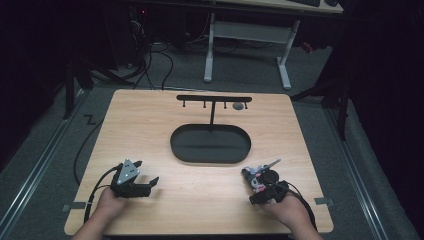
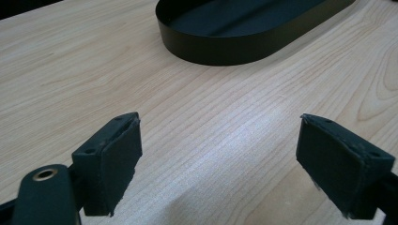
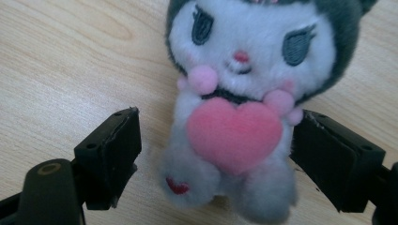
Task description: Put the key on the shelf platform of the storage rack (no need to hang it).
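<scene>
A small plush toy with a white face, dark grey hood and pink heart lies on the wooden table at the front right. My right gripper is open around it. In the right gripper view the toy sits between the jaws of the right gripper, nearer the right-hand jaw and a gap away from the other. My left gripper rests low at the front left, open and holding nothing. In the left gripper view, bare wood lies between the jaws of the left gripper.
A black oval tray sits mid-table, seen close as the tray in the left gripper view. Behind it stands a black T-shaped rack with small hooks and a grey round piece near its right end. A white desk frame stands beyond the table.
</scene>
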{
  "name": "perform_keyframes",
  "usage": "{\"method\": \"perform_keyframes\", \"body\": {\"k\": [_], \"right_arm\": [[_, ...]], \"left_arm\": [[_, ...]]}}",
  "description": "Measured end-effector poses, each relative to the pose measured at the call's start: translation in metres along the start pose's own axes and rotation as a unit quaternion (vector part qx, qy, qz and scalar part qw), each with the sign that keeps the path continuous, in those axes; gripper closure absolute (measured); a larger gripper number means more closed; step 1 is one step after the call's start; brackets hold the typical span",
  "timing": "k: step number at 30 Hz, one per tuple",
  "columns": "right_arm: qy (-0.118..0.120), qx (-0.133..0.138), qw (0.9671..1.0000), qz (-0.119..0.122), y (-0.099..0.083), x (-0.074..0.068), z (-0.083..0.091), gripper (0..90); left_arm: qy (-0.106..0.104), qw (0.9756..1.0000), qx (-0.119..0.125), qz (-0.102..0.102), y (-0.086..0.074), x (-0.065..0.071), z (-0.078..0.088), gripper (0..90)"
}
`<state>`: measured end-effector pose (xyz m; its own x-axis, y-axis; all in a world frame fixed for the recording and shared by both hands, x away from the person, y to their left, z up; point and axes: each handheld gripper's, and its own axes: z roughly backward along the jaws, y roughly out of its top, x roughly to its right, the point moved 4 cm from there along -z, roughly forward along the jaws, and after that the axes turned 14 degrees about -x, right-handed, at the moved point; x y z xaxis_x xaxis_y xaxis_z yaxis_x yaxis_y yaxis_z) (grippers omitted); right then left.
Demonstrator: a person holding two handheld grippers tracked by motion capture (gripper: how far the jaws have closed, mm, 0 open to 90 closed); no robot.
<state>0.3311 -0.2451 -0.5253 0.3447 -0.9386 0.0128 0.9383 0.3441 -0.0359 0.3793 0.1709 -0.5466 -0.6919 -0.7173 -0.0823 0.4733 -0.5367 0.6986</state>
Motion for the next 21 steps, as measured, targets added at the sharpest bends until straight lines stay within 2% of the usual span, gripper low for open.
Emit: {"method": "perform_keyframes", "body": {"k": [6, 9, 10, 12, 13, 17, 21], "right_arm": [[0.001, -0.006, 1.0, 0.005, -0.001, -0.002, -0.004, 20.5], [-0.003, -0.002, 1.0, -0.005, -0.002, 0.001, -0.004, 30.2], [-0.003, -0.002, 1.0, -0.005, -0.002, 0.001, -0.004, 30.2], [-0.009, -0.001, 0.9999, -0.007, -0.002, 0.004, -0.003, 38.7], [-0.004, 0.004, 1.0, -0.006, -0.002, 0.004, -0.003, 41.7], [0.004, 0.004, 0.9999, -0.01, -0.003, 0.008, -0.002, 45.0], [0.0, 0.007, 1.0, -0.007, -0.003, 0.008, -0.002, 46.8]], "left_arm": [[0.0, 1.0, 0.0, 0.0, 0.0, 0.0, 0.0, 15.4], [0.001, 1.0, 0.001, 0.0, 0.0, 0.0, 0.0, 15.4], [0.001, 1.0, 0.001, 0.0, 0.0, 0.0, 0.0, 15.4], [0.001, 1.0, 0.0, 0.0, 0.0, 0.0, 0.0, 15.4], [0.001, 1.0, -0.001, -0.001, 0.0, 0.0, 0.0, 15.4], [0.001, 1.0, 0.001, 0.0, 0.0, 0.0, 0.0, 15.4], [0.0, 1.0, 0.0, 0.0, 0.0, 0.0, 0.0, 15.4]]}}
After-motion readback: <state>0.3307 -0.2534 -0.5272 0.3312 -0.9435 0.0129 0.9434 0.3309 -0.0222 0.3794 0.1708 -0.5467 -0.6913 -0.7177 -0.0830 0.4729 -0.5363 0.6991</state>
